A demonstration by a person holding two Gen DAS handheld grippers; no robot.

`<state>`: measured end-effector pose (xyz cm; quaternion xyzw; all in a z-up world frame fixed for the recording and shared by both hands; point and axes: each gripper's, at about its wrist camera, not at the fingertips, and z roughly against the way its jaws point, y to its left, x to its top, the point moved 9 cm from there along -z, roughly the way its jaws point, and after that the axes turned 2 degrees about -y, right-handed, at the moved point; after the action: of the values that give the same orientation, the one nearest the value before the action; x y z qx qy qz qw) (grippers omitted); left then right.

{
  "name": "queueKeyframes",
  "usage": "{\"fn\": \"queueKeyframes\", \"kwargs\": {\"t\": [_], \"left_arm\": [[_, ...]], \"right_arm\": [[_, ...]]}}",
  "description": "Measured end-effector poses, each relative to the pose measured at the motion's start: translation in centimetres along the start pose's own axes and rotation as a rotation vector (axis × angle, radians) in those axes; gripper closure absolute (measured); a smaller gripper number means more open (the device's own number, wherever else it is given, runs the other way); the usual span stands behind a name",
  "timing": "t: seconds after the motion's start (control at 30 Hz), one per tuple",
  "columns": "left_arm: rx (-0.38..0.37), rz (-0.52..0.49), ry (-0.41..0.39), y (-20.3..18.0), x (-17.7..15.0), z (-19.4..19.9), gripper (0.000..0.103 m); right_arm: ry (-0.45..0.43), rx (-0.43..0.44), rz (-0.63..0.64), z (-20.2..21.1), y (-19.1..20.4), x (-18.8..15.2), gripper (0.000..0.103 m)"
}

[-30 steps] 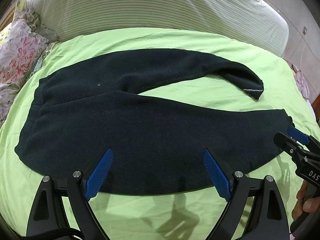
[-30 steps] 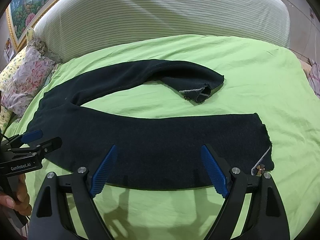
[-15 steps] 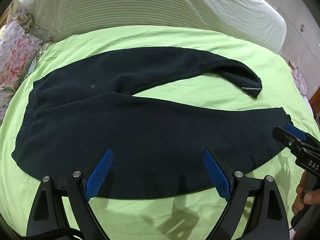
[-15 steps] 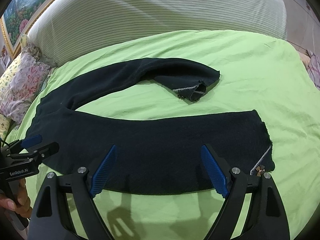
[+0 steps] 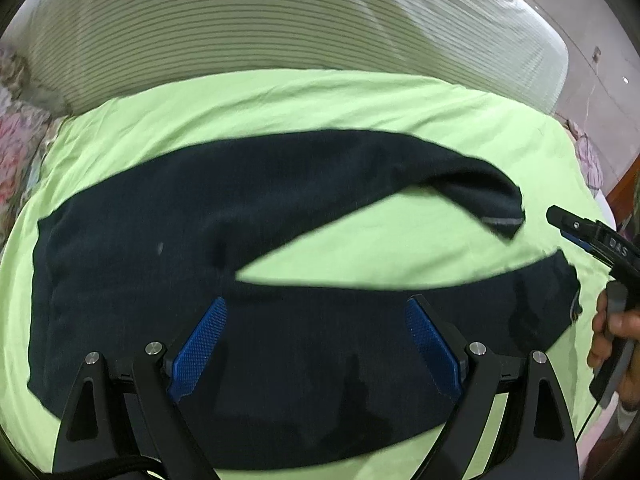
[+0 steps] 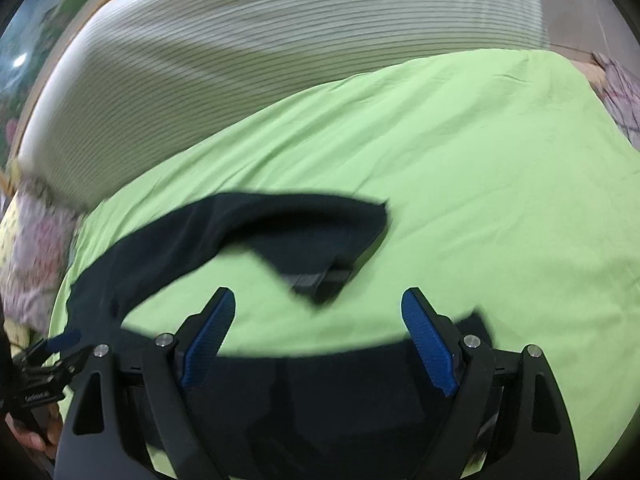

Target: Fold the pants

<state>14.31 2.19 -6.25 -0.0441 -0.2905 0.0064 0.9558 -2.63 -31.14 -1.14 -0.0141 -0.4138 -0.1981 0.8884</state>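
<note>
Since half a second ago, both grippers have been moved forward over the pants (image 5: 248,248), and the pictures have gone blurry. The near leg, seen whole before, is now partly hidden under the fingers in both views. In the right view the far leg's end (image 6: 320,276) is now seen close up, between the fingertips.

The pants are laid flat on a green sheet (image 5: 280,104), waist to the left, legs spread to the right. Behind the sheet a striped cover (image 5: 280,20) is seen, and a flowered pillow (image 5: 16,148) at the far left.

The left gripper (image 5: 316,332) is held with its fingers wide apart over the near leg, with nothing between them. The right gripper (image 6: 318,332) is spread wide too, with nothing gripped.

Only the left view shows the waist and the near leg's end. Only the right view shows a picture frame (image 6: 24,56) on the wall. The right gripper is seen at the right edge of the left view, and the left gripper at the left edge of the right view.
</note>
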Motion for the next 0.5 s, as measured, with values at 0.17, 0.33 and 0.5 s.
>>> {"fn": "queueKeyframes", "kwargs": {"t": [0.17, 0.33, 0.5], "left_arm": [[-0.003, -0.025, 0.022, 0.7, 4.1, -2.9, 0.011], [-0.020, -0.074, 0.032, 1.2, 8.9, -6.1, 0.011], [-0.025, -0.189, 0.081, 1.2, 12.0, -9.9, 0.011]], "right_arm": [[0.050, -0.015, -0.067, -3.2, -2.9, 3.0, 0.018], [0.125, 0.019, -0.098, -6.2, -4.1, 4.4, 0.025], [0.219, 0.053, -0.032, -8.3, -3.3, 3.5, 0.035]]}}
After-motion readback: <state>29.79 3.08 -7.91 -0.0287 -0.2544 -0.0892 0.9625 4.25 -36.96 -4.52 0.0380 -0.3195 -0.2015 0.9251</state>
